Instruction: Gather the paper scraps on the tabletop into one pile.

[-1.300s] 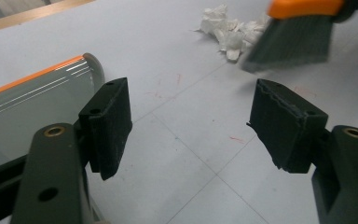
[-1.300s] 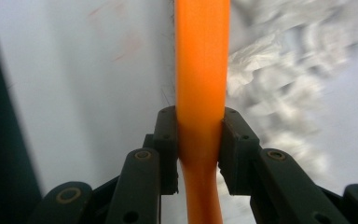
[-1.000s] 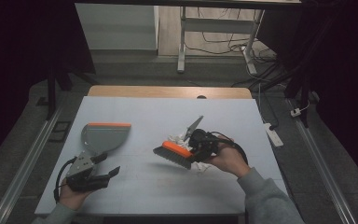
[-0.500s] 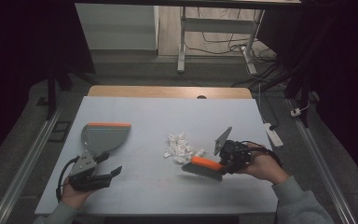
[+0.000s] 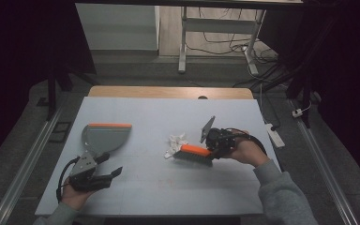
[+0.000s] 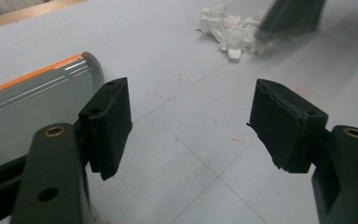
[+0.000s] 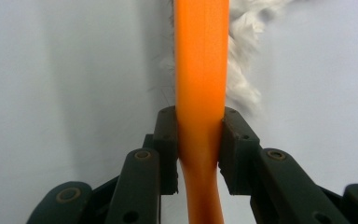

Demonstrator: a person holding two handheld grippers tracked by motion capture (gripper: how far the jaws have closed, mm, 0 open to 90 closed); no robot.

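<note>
The right gripper (image 7: pixel 199 149) clamps the smooth orange brush (image 5: pixel 194 153), its bristles against crumpled white paper scraps (image 5: pixel 176 142); the left gripper (image 6: pixel 191 126) gapes beside the grey dustpan (image 5: pixel 104 136).

- The brush (image 5: pixel 194 153) with the orange top and dark bristles is lying low on the white table, touching the paper bits.
- The white paper bits (image 5: pixel 175 144) are sitting in a small crumpled pile near the middle.
- The grey dustpan (image 5: pixel 104 137) with an orange edge is resting flat, well apart on the left.
</note>
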